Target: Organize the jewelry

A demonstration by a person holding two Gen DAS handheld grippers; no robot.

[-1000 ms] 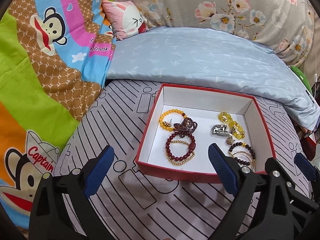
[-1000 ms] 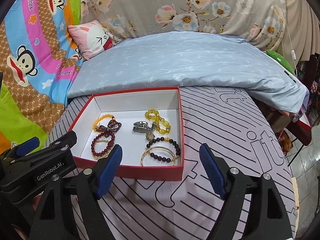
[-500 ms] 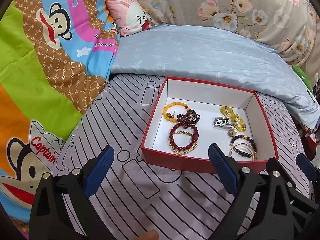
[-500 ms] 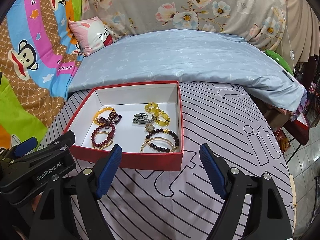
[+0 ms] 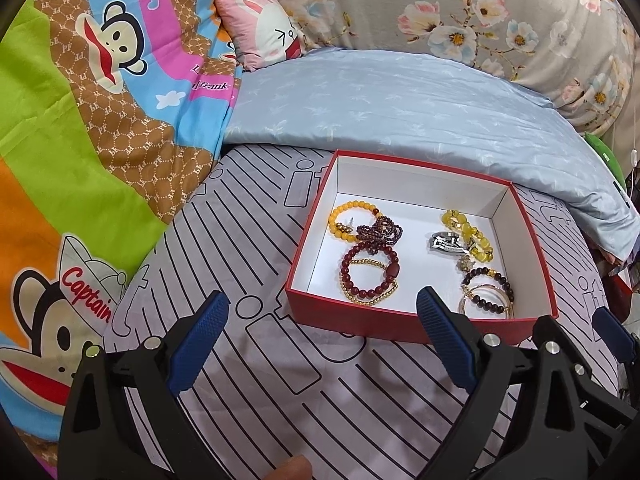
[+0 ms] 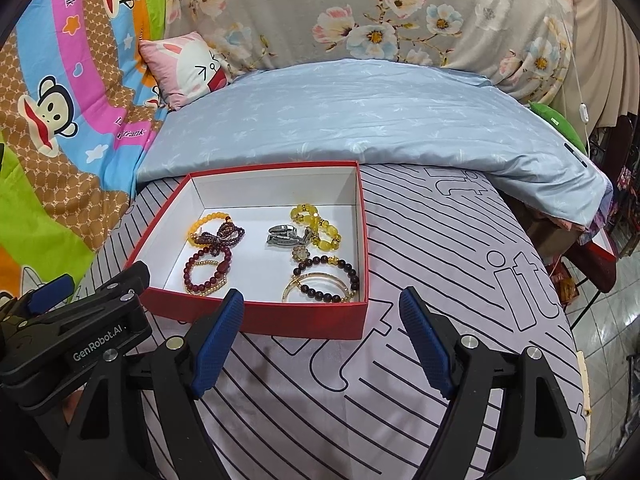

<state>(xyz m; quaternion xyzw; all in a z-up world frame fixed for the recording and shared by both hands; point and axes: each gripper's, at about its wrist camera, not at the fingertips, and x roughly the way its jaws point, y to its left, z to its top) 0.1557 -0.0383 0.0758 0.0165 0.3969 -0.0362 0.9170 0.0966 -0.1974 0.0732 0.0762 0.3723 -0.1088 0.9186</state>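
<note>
We pulled both grippers back slightly; red box sits farther ahead, a fingertip now showing.

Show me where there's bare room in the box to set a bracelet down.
Free: the white floor along the red cardboard box's far wall, and the middle strip between the dark red bead bracelet and silver clasp. Crowded: its right side.

Bright, sharp, fisheye-warped dark corners
</note>
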